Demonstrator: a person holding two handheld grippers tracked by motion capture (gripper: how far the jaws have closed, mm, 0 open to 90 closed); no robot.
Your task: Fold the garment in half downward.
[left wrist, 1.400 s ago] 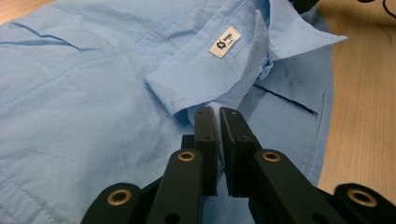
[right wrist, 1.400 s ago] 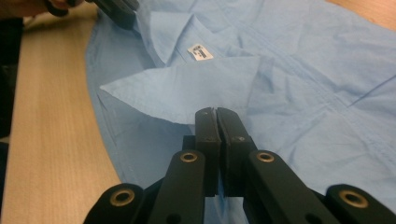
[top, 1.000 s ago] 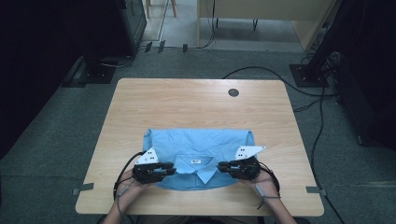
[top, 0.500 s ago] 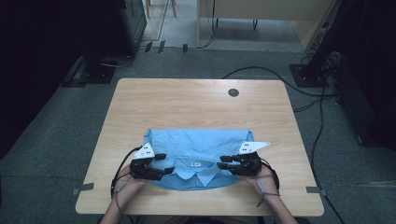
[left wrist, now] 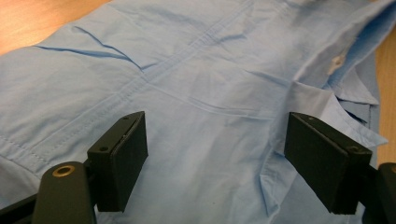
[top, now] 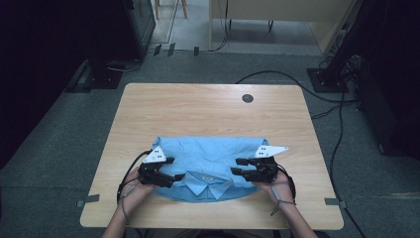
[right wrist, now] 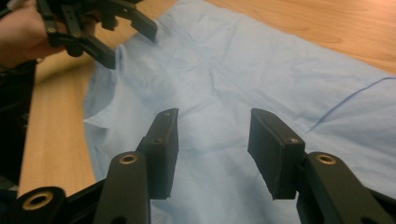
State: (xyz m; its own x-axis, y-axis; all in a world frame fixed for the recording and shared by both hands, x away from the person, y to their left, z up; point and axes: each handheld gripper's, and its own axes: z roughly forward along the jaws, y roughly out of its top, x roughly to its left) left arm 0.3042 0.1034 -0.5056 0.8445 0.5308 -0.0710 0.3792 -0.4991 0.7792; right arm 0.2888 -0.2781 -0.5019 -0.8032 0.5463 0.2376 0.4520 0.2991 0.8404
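On the pale wooden table (top: 208, 106) lay one folded light-blue cotton shirt (top: 210, 153) at the near edge, its long axis running left to right, collar toward me. My left gripper (top: 174, 168) and right gripper (top: 238, 167) flanked the collar, about equally near. Both sets of jaws had just been opening, nothing clamped; the pads seemed clear of the cloth.

Matt blue cloth shirt (top: 208, 158) on smooth wooden table (top: 198, 109).
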